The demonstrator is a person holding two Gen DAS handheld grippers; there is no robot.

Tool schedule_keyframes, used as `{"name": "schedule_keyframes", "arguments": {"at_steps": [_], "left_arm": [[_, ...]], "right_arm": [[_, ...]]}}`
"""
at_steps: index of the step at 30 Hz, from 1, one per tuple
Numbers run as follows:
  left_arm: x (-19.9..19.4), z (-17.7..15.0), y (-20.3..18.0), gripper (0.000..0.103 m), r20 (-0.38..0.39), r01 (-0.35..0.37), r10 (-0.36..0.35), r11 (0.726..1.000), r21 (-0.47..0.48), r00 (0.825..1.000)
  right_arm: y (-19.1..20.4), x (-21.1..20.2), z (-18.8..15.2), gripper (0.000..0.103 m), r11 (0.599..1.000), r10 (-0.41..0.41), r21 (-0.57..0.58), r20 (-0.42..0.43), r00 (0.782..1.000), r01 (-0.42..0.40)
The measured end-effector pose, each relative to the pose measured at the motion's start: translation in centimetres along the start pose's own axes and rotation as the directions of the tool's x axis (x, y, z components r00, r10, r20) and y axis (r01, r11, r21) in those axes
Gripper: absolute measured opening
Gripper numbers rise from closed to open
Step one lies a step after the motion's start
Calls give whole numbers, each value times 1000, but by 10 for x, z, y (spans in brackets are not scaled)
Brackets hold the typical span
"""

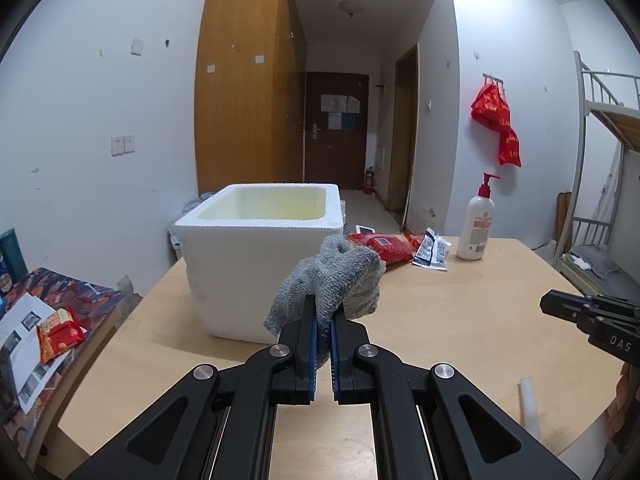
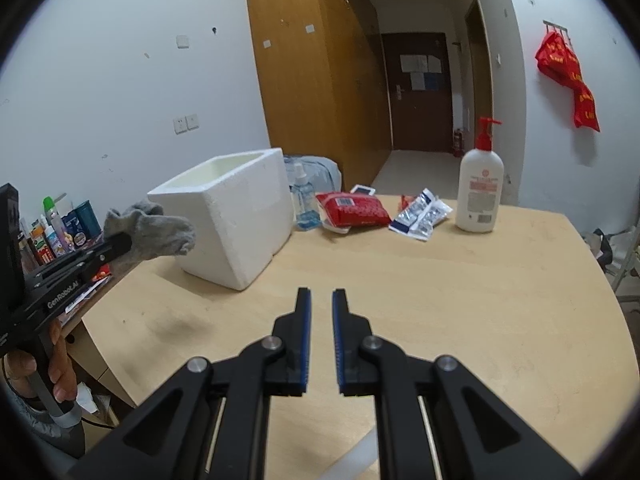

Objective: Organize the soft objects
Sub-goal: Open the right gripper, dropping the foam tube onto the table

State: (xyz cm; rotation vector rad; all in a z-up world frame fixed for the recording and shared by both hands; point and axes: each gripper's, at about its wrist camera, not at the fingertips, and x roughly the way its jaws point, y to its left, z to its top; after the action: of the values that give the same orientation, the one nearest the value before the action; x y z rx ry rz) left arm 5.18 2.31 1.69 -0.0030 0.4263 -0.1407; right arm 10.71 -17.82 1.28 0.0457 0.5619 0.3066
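Observation:
My left gripper (image 1: 323,308) is shut on a grey knitted cloth (image 1: 340,276) and holds it in the air, just in front of and to the right of a white foam box (image 1: 248,276) that stands open on the wooden table (image 1: 460,320). From the right wrist view the cloth (image 2: 156,232) hangs left of the foam box (image 2: 236,216), above the table's left edge. My right gripper (image 2: 321,296) is empty, its jaws a narrow gap apart, above the table's middle (image 2: 440,300). Its tip also shows in the left wrist view (image 1: 560,306).
At the table's far side lie a red packet (image 2: 354,208), a blue-white sachet pack (image 2: 420,216), a white pump bottle (image 2: 480,188) and a blue spray bottle (image 2: 304,204). A side shelf with several bottles (image 2: 60,232) stands at the left. A bunk bed (image 1: 608,160) is at the right.

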Motion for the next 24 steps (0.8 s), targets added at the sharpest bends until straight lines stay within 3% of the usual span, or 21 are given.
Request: {"name": "schedule_keyframes", "arguments": {"at_steps": [8,14,18,20,21,22,24], "left_arm": [[-6,3,-4,5,19,23,-24,1000,18,1000],[-11,7,-9,5,41,34,-35,999,26,999],[-20,11,-8,5,72,28,-30,999,28,997],[-21,12,-9,5,75,30,-32,999,31,997],[-22,12,-9,5,76,33,-35,999,31,996],[-22,12,-9,5,76,36,-38,999,31,996],[-22,11,-10,5,74,42,-45,999,34,996]], "right_arm": [[-1,-4,-23,13,997,-75,-9,-69,995,75],[-4,0,-55,14,982,-186,7,-181,966,190],[-2,-2,-67,32,980,-192,16,-210,959,199],[-2,-5,-70,51,978,-199,22,-210,957,208],[-3,-7,-71,66,974,-210,34,-214,954,222],[-3,-8,-73,72,971,-223,41,-214,951,237],[-2,-8,-77,73,966,-241,46,-208,948,255]]}}
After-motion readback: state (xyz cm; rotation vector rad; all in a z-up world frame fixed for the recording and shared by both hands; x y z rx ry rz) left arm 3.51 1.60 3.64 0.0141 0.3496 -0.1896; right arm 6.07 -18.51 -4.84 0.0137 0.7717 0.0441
